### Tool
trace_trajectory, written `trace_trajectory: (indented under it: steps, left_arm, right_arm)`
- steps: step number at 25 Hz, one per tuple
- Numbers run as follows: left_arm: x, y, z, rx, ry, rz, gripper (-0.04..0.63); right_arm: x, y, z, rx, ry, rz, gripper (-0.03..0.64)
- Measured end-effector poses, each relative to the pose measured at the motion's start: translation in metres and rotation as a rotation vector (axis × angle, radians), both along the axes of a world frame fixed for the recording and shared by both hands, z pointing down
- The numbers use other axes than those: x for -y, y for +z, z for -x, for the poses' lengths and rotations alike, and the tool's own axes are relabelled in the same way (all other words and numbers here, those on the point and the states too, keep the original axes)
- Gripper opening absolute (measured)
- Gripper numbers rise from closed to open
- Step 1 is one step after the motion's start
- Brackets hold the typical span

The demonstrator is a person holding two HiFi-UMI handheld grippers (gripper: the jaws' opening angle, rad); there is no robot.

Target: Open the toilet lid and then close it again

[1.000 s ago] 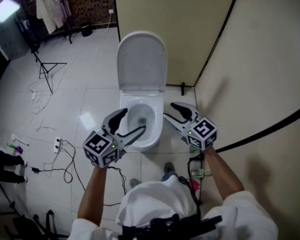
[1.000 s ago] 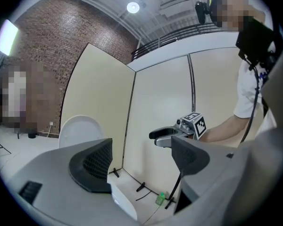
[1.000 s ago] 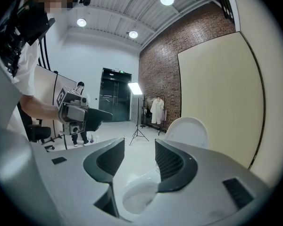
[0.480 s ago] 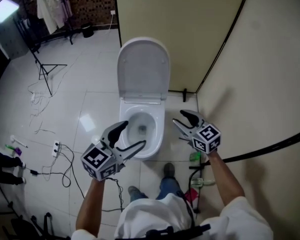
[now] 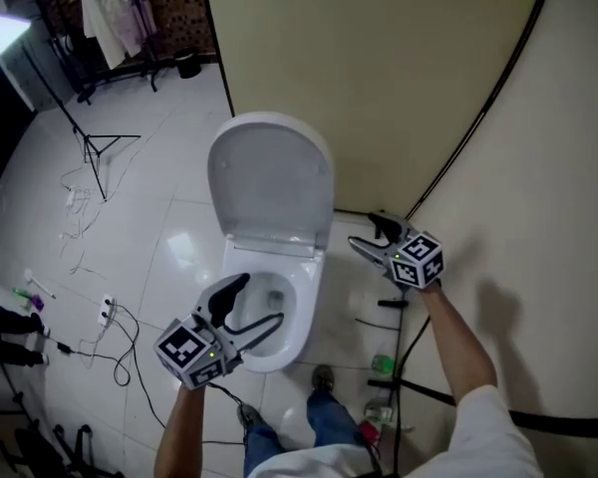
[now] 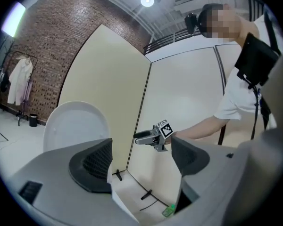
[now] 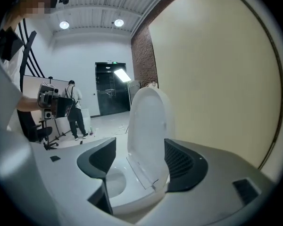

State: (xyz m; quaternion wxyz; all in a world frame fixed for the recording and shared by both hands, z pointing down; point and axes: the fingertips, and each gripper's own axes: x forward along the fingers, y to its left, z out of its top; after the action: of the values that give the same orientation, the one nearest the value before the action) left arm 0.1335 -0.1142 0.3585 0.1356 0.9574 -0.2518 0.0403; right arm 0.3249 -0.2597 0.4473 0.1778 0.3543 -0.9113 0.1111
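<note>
The white toilet's lid (image 5: 270,179) stands raised against the beige partition, with the bowl (image 5: 269,312) uncovered below it. My left gripper (image 5: 259,302) hangs open over the bowl's front left rim with nothing in it. In the left gripper view the lid (image 6: 75,126) shows at the left behind my open left gripper (image 6: 142,161). My right gripper (image 5: 369,230) is just right of the lid's hinge and apart from it. Its jaws have just been opening. In the right gripper view the lid (image 7: 148,126) stands edge-on ahead of my open right gripper (image 7: 141,161), untouched.
Beige partition walls (image 5: 399,78) close in behind and to the right of the toilet. A black cable and a green bottle (image 5: 381,364) lie on the floor at the right. Cables, a power strip (image 5: 107,312) and a tripod (image 5: 95,147) lie on the tiles to the left.
The right gripper moved up the picture toward the wall beside the lid's hinge, and its jaws stand wider. The left gripper slid down toward the bowl's front. The lid stays raised.
</note>
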Motion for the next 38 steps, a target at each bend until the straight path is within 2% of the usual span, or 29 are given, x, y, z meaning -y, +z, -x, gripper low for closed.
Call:
trace_trajectory:
  steps: [4, 7, 10, 14, 15, 16, 19, 22, 26, 32, 36, 38]
  left_arm:
    - [0.036, 0.002, -0.027, 0.001, -0.021, -0.005, 0.388]
    - [0.054, 0.009, -0.039, 0.014, -0.025, -0.021, 0.388]
    - [0.056, 0.019, -0.047, 0.048, -0.024, -0.001, 0.388]
    - [0.052, 0.025, -0.046, 0.049, -0.021, 0.016, 0.388]
    - [0.051, 0.027, -0.044, 0.052, -0.022, 0.02, 0.388]
    - [0.051, 0.03, -0.042, 0.056, -0.025, 0.023, 0.388]
    - [0.047, 0.038, -0.031, 0.065, -0.035, 0.027, 0.388]
    - [0.036, 0.035, -0.016, 0.057, -0.057, 0.016, 0.388]
    - [0.006, 0.039, 0.013, 0.057, -0.108, -0.009, 0.388]
    - [-0.077, 0.059, 0.083, 0.061, -0.166, 0.01, 0.388]
    - [-0.127, 0.091, 0.117, 0.072, -0.157, -0.001, 0.388]
    - [-0.146, 0.111, 0.129, 0.054, -0.159, 0.008, 0.388]
  right_arm:
    - [0.078, 0.011, 0.001, 0.023, -0.094, 0.04, 0.363]
    - [0.123, 0.021, 0.018, 0.04, -0.191, 0.087, 0.379]
    - [0.15, 0.028, 0.029, 0.042, -0.263, 0.123, 0.38]
    - [0.16, 0.034, 0.039, 0.014, -0.355, 0.158, 0.379]
    - [0.159, 0.035, 0.04, 0.001, -0.38, 0.166, 0.361]
    - [0.16, 0.037, 0.04, -0.013, -0.395, 0.165, 0.257]
    - [0.161, 0.038, 0.043, -0.053, -0.405, 0.138, 0.233]
    - [0.145, 0.036, 0.05, -0.101, -0.398, 0.1, 0.232]
    - [0.084, 0.044, 0.059, -0.2, -0.401, -0.026, 0.232]
    - [-0.052, 0.086, 0.087, -0.492, -0.4, -0.246, 0.232]
    - [-0.097, 0.119, 0.097, -0.629, -0.325, -0.411, 0.231]
    - [-0.114, 0.147, 0.1, -0.708, -0.303, -0.474, 0.232]
